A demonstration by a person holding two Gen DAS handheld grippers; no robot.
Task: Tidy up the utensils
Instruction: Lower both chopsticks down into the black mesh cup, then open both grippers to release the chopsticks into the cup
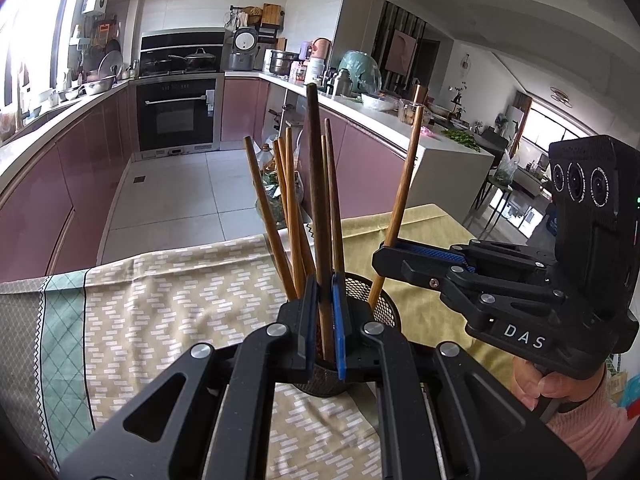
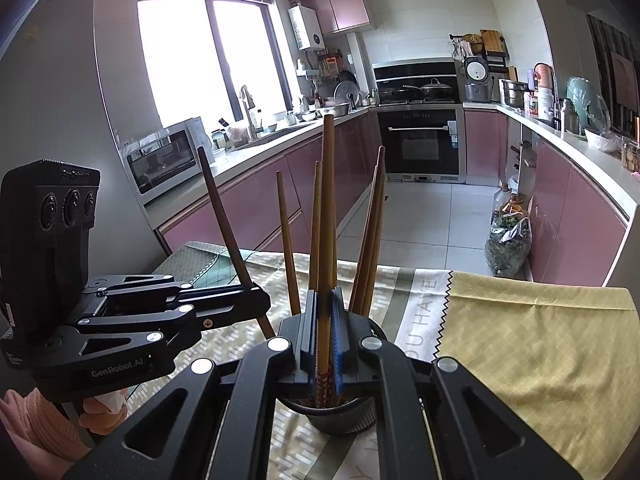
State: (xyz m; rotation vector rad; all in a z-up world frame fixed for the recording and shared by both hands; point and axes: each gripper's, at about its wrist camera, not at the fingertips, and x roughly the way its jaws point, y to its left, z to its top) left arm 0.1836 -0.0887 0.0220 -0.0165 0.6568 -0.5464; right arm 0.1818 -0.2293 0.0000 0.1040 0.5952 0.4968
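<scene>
Each gripper, left (image 1: 325, 320) and right (image 2: 325, 340), is clamped on one chopstick (image 1: 320, 184) (image 2: 328, 200) over the near mesh holder (image 1: 376, 300).

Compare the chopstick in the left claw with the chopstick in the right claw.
The left claw clamps a dark brown chopstick; the right claw clamps a lighter tan chopstick. In the left wrist view, the dark one looks thicker. Both stand in the black mesh holder.

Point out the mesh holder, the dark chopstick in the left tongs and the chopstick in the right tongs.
mesh holder (image 1: 386, 304): left wrist view, right side of its rim.
dark chopstick (image 1: 319, 184): left wrist view, mid shaft above the tongs.
light chopstick (image 2: 328, 200): right wrist view, mid shaft above the tongs.
</scene>
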